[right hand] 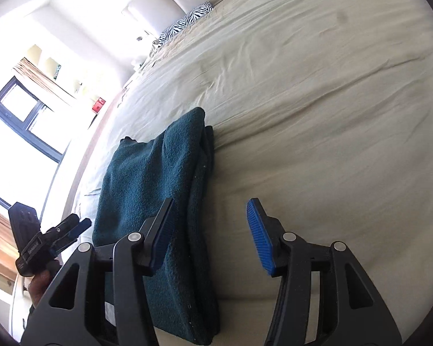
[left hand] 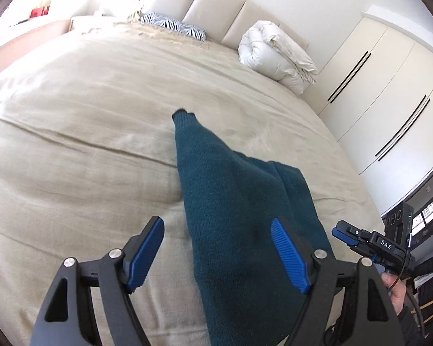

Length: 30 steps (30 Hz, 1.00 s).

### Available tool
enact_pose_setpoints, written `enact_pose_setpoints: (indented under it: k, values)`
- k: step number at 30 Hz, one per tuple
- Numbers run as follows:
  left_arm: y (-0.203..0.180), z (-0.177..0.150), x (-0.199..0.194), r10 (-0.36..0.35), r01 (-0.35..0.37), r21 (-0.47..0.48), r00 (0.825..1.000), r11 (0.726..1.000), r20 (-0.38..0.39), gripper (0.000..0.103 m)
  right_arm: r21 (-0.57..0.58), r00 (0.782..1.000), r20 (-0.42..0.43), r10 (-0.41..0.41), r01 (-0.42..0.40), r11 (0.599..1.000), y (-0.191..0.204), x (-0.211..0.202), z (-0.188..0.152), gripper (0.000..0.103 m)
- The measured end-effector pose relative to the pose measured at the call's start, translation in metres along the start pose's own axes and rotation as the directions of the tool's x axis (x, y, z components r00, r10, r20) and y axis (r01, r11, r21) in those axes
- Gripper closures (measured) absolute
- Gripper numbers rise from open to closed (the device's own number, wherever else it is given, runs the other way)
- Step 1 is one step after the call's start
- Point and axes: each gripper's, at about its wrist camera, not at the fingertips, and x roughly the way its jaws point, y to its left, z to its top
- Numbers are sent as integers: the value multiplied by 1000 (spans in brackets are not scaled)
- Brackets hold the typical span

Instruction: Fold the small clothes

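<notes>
Folded sweater lying on bed, near its foot edge. Rolled duvet at head edge toward the right corner; pillow at head edge farther left. Headboard behind both. Wardrobe beyond right edge.

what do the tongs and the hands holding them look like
Both tongs, left and right, have black angular frames with triangular cut-outs, silver pivot bolts and ribbed blue pads. The right one carries a white "DAS" label and a thin black cable. A bare hand with a dark sleeve shows behind it.
</notes>
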Motion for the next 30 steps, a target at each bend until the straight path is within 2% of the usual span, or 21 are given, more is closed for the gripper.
enact_pose_setpoints:
  k: [1,2,3,5,7,9,11,12,14,15,17,18,20,22,23,26,28,30]
  values:
    - [-9,2,-15,14,-17,39,998,999,68,13,-35,998,42,-36,37,999,7,-11,2,54]
    - [-19,6,-30,33,-44,81,990,996,134,0,-69,993,90,-75,81,994,15,-23,4,53]
    - [-32,9,-43,55,-81,123,978,989,202,0,-100,983,140,-115,130,986,24,-34,6,48]
    - [-54,15,-71,74,-148,210,943,967,323,0,-150,949,262,-175,219,964,44,-59,8,35]
    - [-77,19,-94,89,-217,266,902,939,423,0,-187,896,404,-181,275,943,65,-87,7,14]
    - [-93,26,-113,96,-259,282,869,924,485,0,-213,832,536,-141,295,931,83,-118,4,3]
    - [-106,29,-131,125,-304,262,836,916,534,0,-241,762,640,-99,321,916,100,-148,1,0]
    - [-111,31,-140,130,-314,261,830,913,543,0,-253,738,669,-86,335,908,109,-160,1,0]
    - [-121,35,-151,165,-354,263,823,898,544,0,-277,719,692,-63,345,897,124,-180,6,0]
    - [-124,38,-153,182,-369,263,822,891,539,0,-282,717,694,-61,349,894,129,-188,9,0]
    - [-129,42,-154,213,-385,262,834,885,508,0,-273,715,697,-62,345,898,138,-203,14,0]
    - [-129,42,-154,225,-392,255,834,884,504,0,-274,721,691,-54,330,903,139,-208,16,0]
    - [-129,36,-150,258,-420,242,826,875,502,0,-284,752,657,-55,314,906,143,-212,20,0]
    - [-126,31,-138,325,-465,223,823,856,466,0,-294,778,623,-77,325,899,145,-206,16,0]
    - [-122,27,-130,346,-469,216,831,856,435,0,-297,791,603,-99,338,893,147,-201,10,0]
    - [-107,12,-98,420,-482,186,859,856,294,0,-288,855,475,-209,376,881,140,-167,5,0]
    - [-99,-6,-78,447,-483,180,870,857,206,0,-266,884,385,-266,382,885,130,-142,0,0]
    - [-95,-20,-62,453,-471,192,882,861,131,0,-245,912,296,-283,359,901,119,-121,-7,0]
